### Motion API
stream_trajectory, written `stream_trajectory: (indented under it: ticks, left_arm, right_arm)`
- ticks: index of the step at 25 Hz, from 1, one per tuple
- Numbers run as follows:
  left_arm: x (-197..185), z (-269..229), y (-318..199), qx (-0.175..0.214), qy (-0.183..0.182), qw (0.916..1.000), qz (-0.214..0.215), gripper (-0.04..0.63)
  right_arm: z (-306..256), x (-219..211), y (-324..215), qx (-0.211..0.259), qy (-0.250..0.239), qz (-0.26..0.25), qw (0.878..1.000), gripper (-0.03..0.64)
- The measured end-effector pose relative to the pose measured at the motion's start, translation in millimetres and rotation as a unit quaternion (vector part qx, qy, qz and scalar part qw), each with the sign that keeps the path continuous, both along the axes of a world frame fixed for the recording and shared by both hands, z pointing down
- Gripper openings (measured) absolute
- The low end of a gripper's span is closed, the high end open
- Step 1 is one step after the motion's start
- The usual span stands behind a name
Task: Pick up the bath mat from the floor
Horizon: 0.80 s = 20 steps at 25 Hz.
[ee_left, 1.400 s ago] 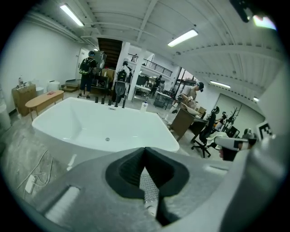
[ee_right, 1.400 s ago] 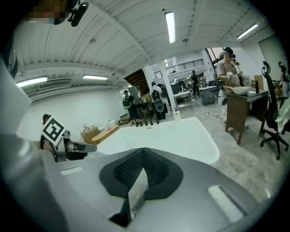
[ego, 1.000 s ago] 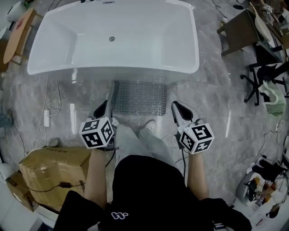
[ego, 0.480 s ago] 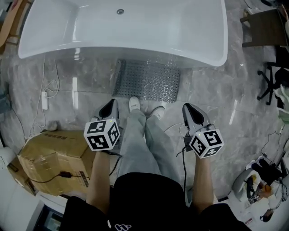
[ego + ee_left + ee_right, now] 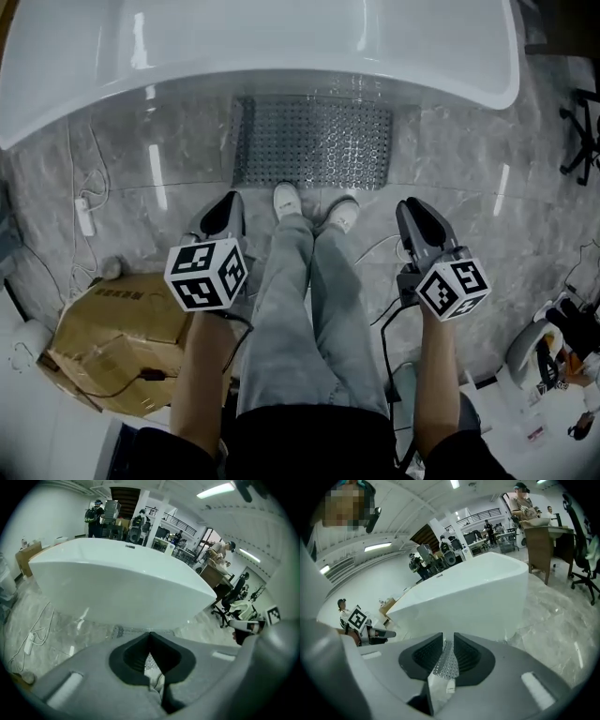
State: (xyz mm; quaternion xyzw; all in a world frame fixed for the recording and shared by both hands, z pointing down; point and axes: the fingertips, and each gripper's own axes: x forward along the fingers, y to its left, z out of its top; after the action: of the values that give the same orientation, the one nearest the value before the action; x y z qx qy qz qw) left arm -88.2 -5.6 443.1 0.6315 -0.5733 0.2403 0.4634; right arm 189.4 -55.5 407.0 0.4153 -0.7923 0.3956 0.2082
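Lying ahead of both grippers: mat (image 5: 314,142), beside tub (image 5: 281,37). Left gripper (image 5: 225,204) is held shut, empty; right gripper (image 5: 417,212) is seen just opened slightly, nothing gripped. Closed box (image 5: 122,333) is noted beside left gripper.

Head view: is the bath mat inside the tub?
No, the bath mat lies flat on the floor, just outside the bathtub.

White bathtub (image 5: 281,37) on grey marble floor (image 5: 525,234); cardboard box (image 5: 112,337) lower left, office chair (image 5: 586,131) right
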Motion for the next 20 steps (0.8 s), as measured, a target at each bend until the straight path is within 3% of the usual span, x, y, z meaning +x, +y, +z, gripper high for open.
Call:
stream_trajectory:
  ticks: [7, 14, 20]
  left_arm:
    - [14.6, 99.8, 4.0, -0.035, -0.007, 0.9991, 0.024, 0.006]
    - [6.3, 167.8, 6.7, -0.055, -0.056, 0.9966, -0.026, 0.006]
    - [-15.2, 215.8, 9.1, -0.087, -0.082, 0.9924, -0.030, 0.010]
  right_arm:
    - [92.7, 7.2, 2.8, -0.030, -0.006, -0.019, 0.999, 0.138]
    - [168.3, 34.9, -1.0, -0.045, 0.024, -0.042, 0.998, 0.149]
    - [220.4, 61.1, -8.2, -0.069, 0.054, -0.034, 0.996, 0.171]
